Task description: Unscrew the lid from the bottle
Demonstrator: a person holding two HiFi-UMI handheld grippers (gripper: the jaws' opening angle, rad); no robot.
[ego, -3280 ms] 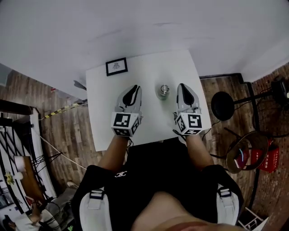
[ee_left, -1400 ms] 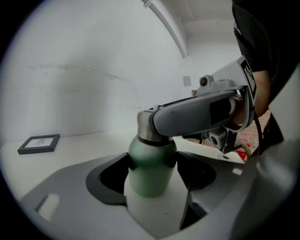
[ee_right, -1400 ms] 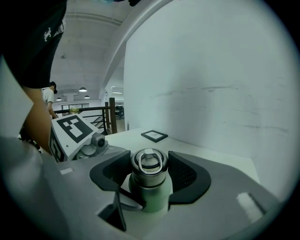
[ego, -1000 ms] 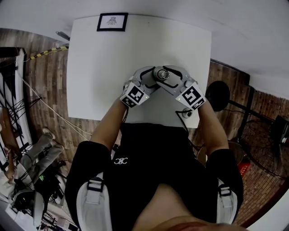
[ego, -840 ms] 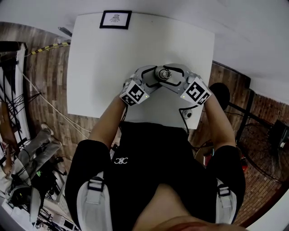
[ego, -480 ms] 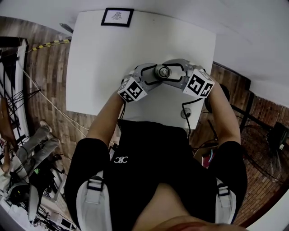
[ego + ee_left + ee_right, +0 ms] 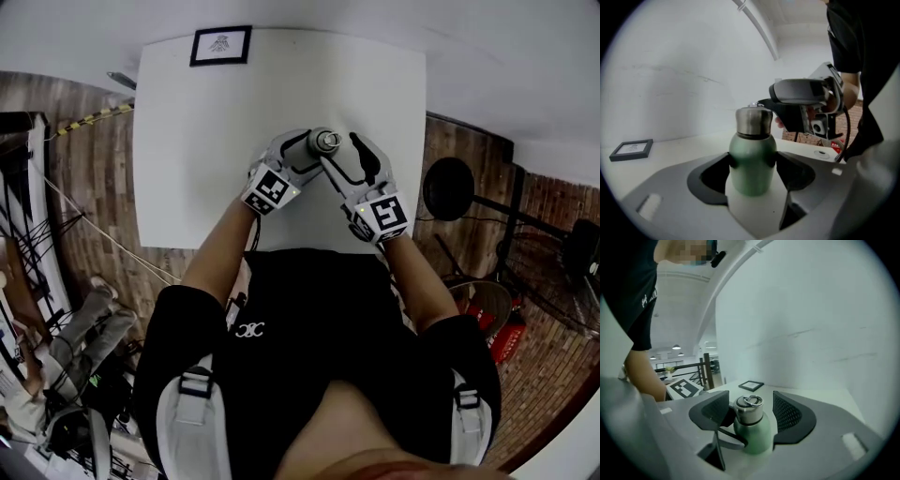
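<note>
Left gripper (image 7: 753,164): jaws closed onto the bottle (image 7: 751,150), dark pads pressed against either flank of the green body just under the shoulder. The bottle stands upright on the white table (image 7: 187,141), seated deep between the jaws, its base close in front of the gripper's body. This one acts as the clamp.

Between the grippers: steel lid (image 7: 753,121) is on the neck and looks seated; a small ring lies on its top. It rises above the left gripper's pads, clear of them.

Right gripper (image 7: 751,411): jaws spread, and they have just been opening. The lid sits between the two textured pads at pad height, with a gap showing on each side, so nothing is pinched. The gripper comes at the bottle from the side opposite the left one, tips almost meeting the left jaws.

Handling (judgement):
- Bottle is rigid metal; it will not give under pressure, so firm clamping is safe.
- The painted body looks smooth and may spin in the left pads once torque goes on. The hold near the widest part is the best available.
- Small, probably light; contents cannot be told.
- Take the lid by its straight side wall, pads opposite each other and square to it, not by the ring.
- Brushed steel is slick: close fully before twisting.
</note>
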